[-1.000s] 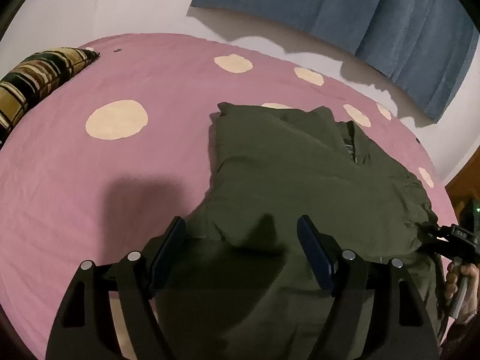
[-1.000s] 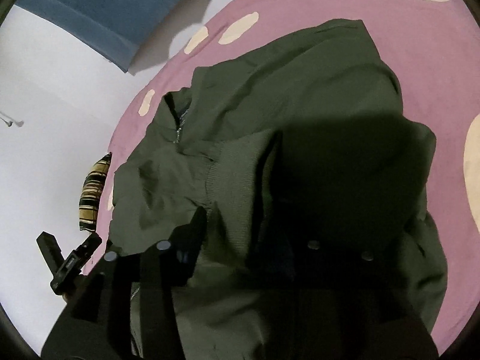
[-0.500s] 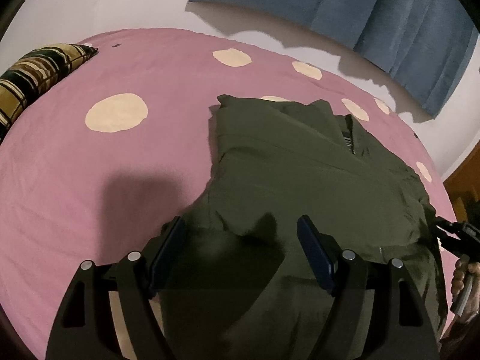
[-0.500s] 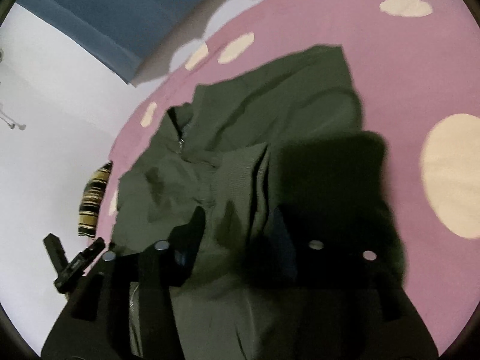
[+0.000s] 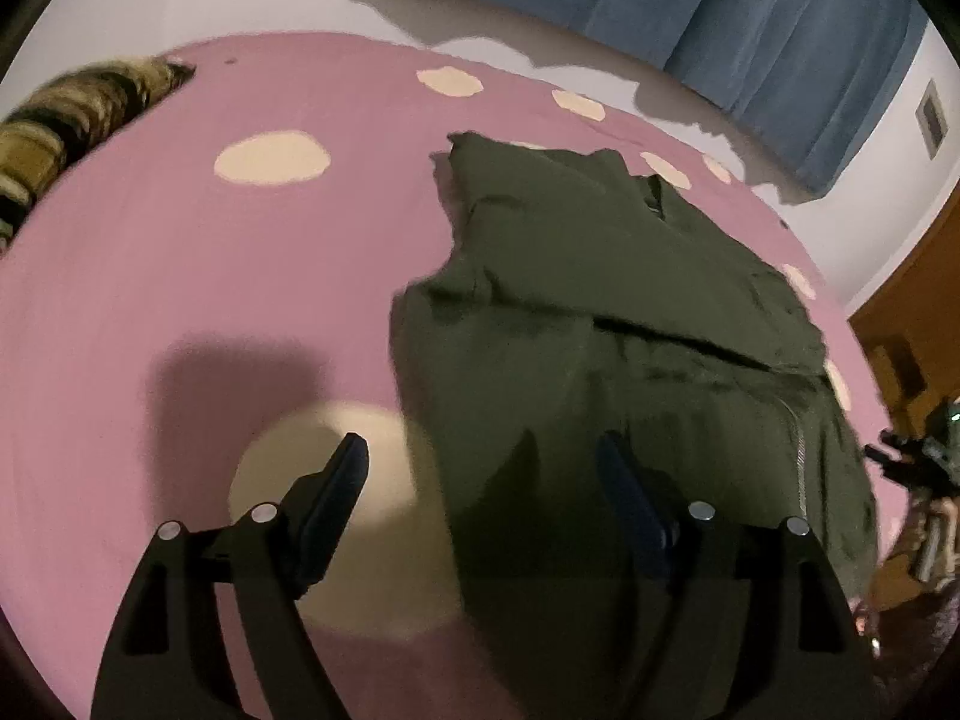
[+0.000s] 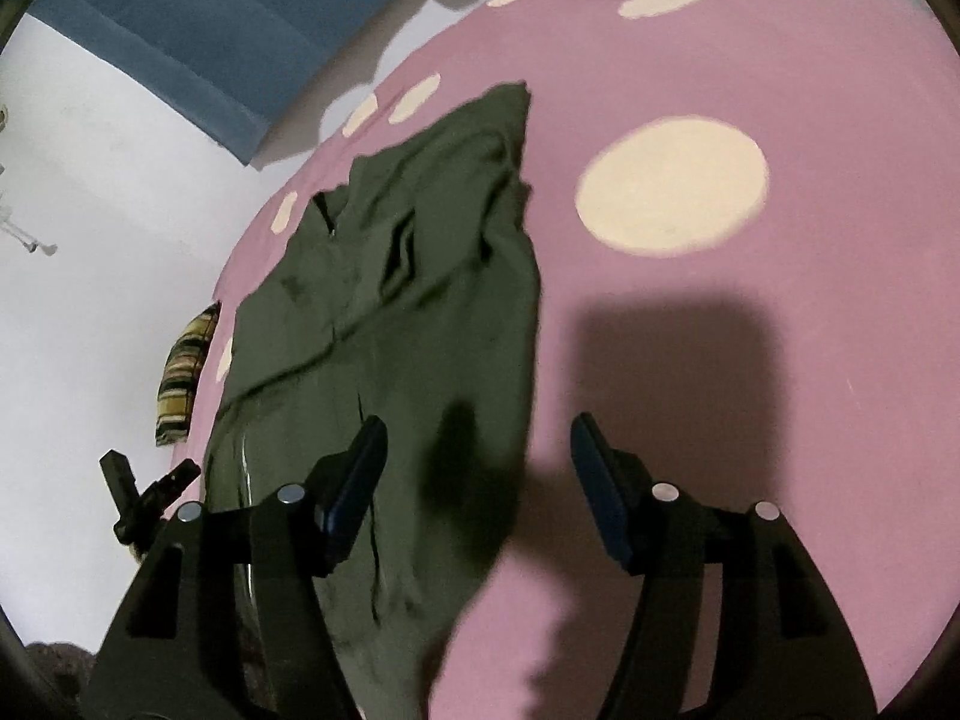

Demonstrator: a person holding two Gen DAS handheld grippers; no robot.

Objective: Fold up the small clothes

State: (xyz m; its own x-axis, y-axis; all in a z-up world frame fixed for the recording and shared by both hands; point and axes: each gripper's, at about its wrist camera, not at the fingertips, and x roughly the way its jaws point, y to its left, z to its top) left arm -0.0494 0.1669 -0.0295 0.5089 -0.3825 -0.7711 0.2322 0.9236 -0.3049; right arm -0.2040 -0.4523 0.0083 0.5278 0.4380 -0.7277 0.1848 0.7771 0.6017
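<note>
Left wrist view: green jacket (image 5: 630, 324) spread on pink dotted bed (image 5: 180, 276), seemingly part-folded. Left tongs (image 5: 483, 468) gaping, empty, over its edge; right tongs (image 6: 477, 456) likewise.

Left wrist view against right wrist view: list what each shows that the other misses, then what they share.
Only the left wrist view shows a brown wooden door at the right edge and a grey wall vent.

Only the right wrist view shows a white metal fixture on the wall.

Both show the dark green zip jacket lying on the pink bedsheet with cream dots, the striped yellow-and-black pillow, the blue curtain, and both open grippers: left gripper, right gripper.
</note>
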